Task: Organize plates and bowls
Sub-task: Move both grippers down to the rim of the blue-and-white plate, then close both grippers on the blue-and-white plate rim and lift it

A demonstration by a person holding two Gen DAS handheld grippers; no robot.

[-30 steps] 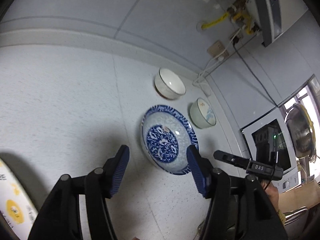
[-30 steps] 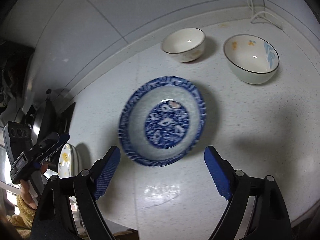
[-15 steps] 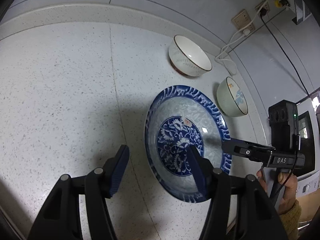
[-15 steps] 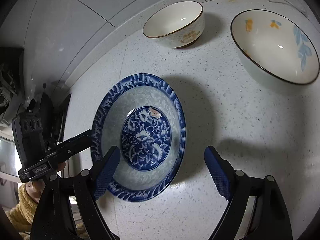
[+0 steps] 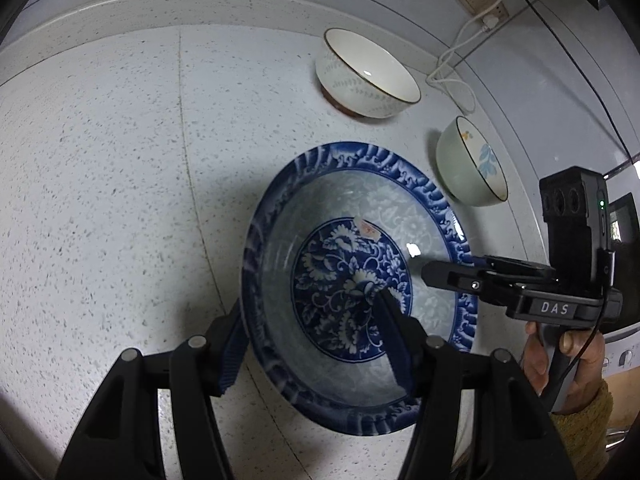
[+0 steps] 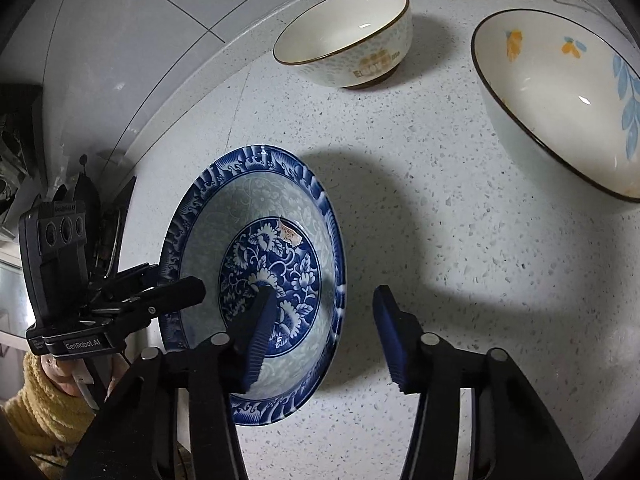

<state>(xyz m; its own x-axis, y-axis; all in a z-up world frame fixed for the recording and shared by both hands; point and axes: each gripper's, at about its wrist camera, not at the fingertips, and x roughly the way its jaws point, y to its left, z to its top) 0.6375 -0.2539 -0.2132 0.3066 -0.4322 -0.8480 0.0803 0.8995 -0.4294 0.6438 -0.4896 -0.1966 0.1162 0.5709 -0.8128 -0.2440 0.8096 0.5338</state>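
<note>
The blue plate (image 5: 352,292) sits near the front edge of the worktop (image 5: 112,184), with the white bowl (image 5: 366,76) and the leaf-painted bowl (image 6: 560,96) further back toward the wall. Both tongs straddle its rim from opposite sides — the left gripper (image 5: 312,336) and the right gripper (image 6: 324,332) each have one finger inside the well and one outside, spread, not yet pinching. To lift well, I'd close both evenly on the rim, seat the pads deep, and raise together — glazed ceramic likely slips under an uneven squeeze.

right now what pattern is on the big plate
Blue floral centre with a blue wave border on the plate, clearest in right wrist view.
</note>
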